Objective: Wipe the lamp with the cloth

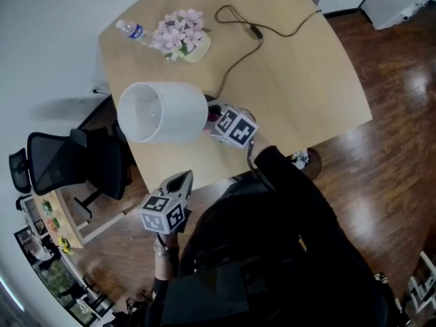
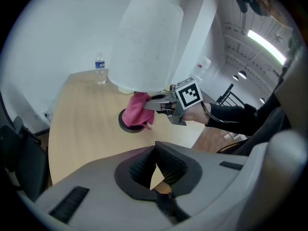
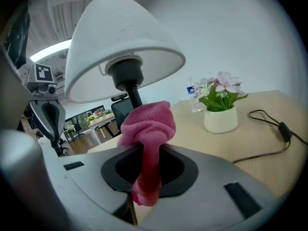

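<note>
A table lamp with a white shade (image 1: 162, 111) stands near the table's front left edge. Its dark stem (image 3: 132, 93) rises to the shade (image 3: 120, 47), and its round dark base (image 2: 132, 125) rests on the wood. My right gripper (image 1: 216, 118) is shut on a pink cloth (image 3: 149, 134), which bunches above the jaws just in front of the stem. In the left gripper view that cloth (image 2: 137, 109) hangs over the base, under the shade (image 2: 147, 42). My left gripper (image 1: 182, 177) is shut and empty, off the table's front edge and apart from the lamp.
A cream pot of pink flowers (image 1: 182, 36) and a small water bottle (image 1: 133, 30) stand at the table's far left. A black cable (image 1: 252, 36) trails across the wooden table (image 1: 306, 80). A black office chair (image 1: 68, 159) sits left of the table.
</note>
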A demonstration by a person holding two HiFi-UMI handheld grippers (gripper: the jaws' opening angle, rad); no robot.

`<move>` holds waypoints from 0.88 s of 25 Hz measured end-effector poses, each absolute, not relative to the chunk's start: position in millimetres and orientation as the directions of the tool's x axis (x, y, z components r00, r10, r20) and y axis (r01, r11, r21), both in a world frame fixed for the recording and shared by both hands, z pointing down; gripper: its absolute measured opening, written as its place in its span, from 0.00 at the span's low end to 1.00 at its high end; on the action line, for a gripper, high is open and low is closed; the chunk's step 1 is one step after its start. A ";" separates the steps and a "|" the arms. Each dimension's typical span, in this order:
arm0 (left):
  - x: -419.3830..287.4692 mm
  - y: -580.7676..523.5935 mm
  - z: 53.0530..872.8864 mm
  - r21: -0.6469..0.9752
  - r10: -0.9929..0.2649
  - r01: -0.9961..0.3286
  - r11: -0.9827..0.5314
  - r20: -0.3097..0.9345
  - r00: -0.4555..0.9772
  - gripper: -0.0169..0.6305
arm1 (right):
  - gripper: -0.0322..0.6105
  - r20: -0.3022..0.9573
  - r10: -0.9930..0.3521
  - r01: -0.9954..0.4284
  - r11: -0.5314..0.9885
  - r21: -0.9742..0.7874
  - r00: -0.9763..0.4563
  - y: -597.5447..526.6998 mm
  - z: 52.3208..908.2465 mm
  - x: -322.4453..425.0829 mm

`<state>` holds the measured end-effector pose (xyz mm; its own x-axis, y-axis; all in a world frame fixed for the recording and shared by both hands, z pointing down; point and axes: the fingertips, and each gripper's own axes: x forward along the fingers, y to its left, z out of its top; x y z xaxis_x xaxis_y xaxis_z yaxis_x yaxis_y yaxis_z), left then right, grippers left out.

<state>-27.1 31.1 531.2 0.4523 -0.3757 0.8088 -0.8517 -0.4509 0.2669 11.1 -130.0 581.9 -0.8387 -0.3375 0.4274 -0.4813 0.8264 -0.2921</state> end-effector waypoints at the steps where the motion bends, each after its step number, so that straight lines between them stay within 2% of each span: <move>1: -28.5 33.3 533.2 0.271 -0.374 -0.852 -0.448 0.809 0.454 0.03 | 0.16 0.434 -0.335 -0.481 0.828 -0.288 -0.836 -129.4 585.6 8.5; 12: -31.1 39.0 542.9 0.280 -0.349 -0.840 -0.464 0.814 0.464 0.03 | 0.16 0.631 -0.318 -0.566 0.789 -0.238 -0.708 -122.6 653.5 13.2; 17: -25.5 34.9 541.9 0.280 -0.347 -0.832 -0.479 0.811 0.472 0.03 | 0.16 0.711 -0.342 -0.615 0.773 -0.159 -0.614 -124.3 648.8 35.5; 22: -21.5 29.2 539.2 0.275 -0.357 -0.829 -0.487 0.803 0.476 0.03 | 0.16 0.778 -0.330 -0.676 0.719 -0.160 -0.534 -118.6 670.7 68.7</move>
